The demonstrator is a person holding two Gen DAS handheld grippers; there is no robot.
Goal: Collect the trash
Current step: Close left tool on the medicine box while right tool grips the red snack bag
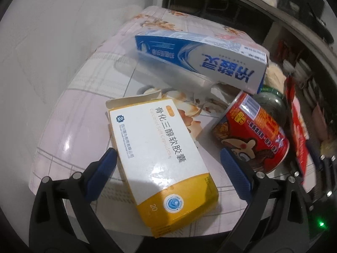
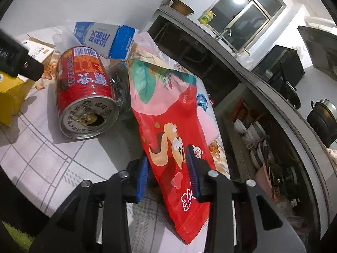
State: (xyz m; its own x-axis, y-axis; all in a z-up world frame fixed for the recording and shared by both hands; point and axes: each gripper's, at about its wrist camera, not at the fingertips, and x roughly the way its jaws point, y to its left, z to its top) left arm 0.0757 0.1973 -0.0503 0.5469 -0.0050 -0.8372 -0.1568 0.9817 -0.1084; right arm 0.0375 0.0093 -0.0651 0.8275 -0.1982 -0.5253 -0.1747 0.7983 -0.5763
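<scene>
Left gripper (image 1: 168, 164): blue-padded fingers (image 1: 103, 168) spread wide, straddling the white-and-yellow medicine box (image 1: 162, 162), pads clear of its sides, nothing gripped. Box lying flat on the table (image 1: 63, 147), yellow end near, torn-open flap at the far end. Just right of it, touching or almost touching the right pad, a red drink can (image 1: 252, 132) on its side. Behind the can, a dark glass jar (image 1: 271, 105), partly hidden. Farther back, a blue-and-white toothpaste box (image 1: 200, 59), raised off the tabletop at its right end. At the far right edge, a sliver of a red snack bag (image 1: 297, 126).

Right gripper (image 2: 168, 172): fingers partly closed around the near part of the red snack bag (image 2: 168, 126), one pad on each side, the left pad at the bag's edge; firm contact impossible to tell. Bag stretched away across the table (image 2: 42, 158), far end propped up on the dark jar (image 2: 120, 88). Left of the bag, the red can (image 2: 84, 90), opened top facing near. Beyond it, the toothpaste box (image 2: 105, 38); at the far left, the medicine box (image 2: 12, 97) behind the left gripper's black arm. Right of the table, a kitchen counter (image 2: 263, 88) with stacked bowls (image 2: 252, 135) on the shelf beneath.
</scene>
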